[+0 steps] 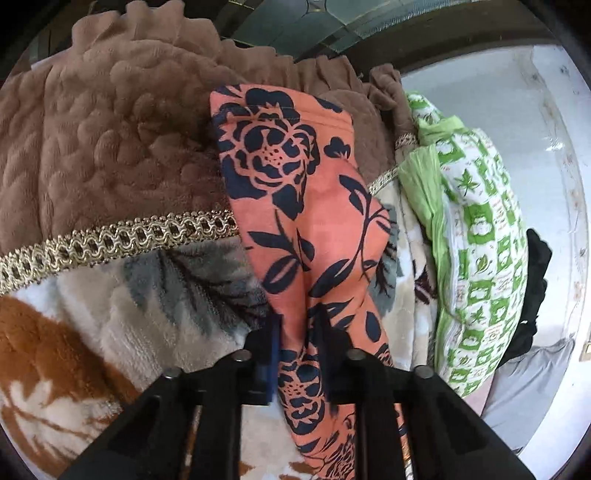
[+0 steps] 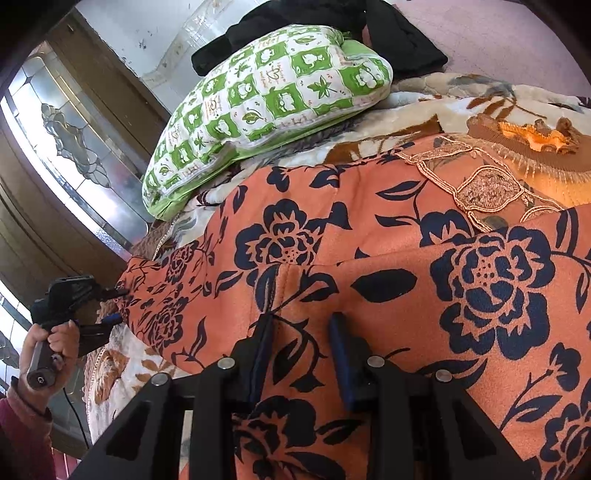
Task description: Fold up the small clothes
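An orange garment with dark blue flowers (image 2: 388,258) lies spread over a patterned blanket on a bed. My left gripper (image 1: 297,321) is shut on one end of the garment (image 1: 295,192), which runs away from it as a narrow strip. My right gripper (image 2: 301,321) is shut on a fold of the same garment near its edge. The left gripper also shows in the right wrist view (image 2: 114,306), gripping the garment's far left end. The garment's embroidered neck part (image 2: 484,188) lies at the upper right.
A green-and-white pillow (image 2: 266,96) lies beyond the garment, with black clothing (image 2: 332,33) behind it. A brown embossed blanket with gold trim (image 1: 110,147) covers the left. A fleece blanket (image 1: 110,306) lies underneath. A glass-paned door (image 2: 66,147) stands nearby.
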`<state>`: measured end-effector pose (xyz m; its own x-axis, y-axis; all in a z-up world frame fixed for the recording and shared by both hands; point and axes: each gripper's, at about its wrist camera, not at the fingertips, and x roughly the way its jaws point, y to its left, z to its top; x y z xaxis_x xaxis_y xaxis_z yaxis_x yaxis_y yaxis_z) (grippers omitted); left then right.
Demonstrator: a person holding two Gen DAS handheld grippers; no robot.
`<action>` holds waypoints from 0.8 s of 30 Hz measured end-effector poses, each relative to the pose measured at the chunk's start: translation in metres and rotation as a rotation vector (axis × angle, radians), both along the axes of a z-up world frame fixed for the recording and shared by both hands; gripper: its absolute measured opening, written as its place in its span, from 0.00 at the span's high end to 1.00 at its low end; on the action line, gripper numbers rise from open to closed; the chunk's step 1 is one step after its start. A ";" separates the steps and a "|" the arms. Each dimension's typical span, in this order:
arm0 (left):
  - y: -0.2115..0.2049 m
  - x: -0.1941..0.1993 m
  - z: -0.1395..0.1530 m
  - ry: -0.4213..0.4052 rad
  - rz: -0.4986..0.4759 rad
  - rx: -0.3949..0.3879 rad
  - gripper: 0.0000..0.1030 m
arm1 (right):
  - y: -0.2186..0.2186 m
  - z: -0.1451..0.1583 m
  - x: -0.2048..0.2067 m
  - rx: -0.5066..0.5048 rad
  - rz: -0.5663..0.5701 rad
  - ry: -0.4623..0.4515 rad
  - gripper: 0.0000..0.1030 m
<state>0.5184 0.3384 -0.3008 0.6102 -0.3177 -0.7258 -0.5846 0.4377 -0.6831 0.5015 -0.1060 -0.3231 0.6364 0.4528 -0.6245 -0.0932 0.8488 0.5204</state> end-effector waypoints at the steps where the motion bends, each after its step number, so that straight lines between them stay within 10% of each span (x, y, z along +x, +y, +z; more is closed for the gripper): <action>1: -0.002 -0.003 0.004 -0.034 0.008 0.008 0.88 | 0.001 0.000 0.000 -0.002 -0.001 -0.002 0.67; 12: -0.062 0.001 0.098 -0.204 -0.152 0.277 0.90 | -0.009 -0.007 -0.001 0.080 -0.004 0.004 0.67; 24: -0.282 -0.030 0.250 -0.417 -0.573 0.503 0.91 | -0.013 -0.012 0.008 0.128 0.029 0.066 0.67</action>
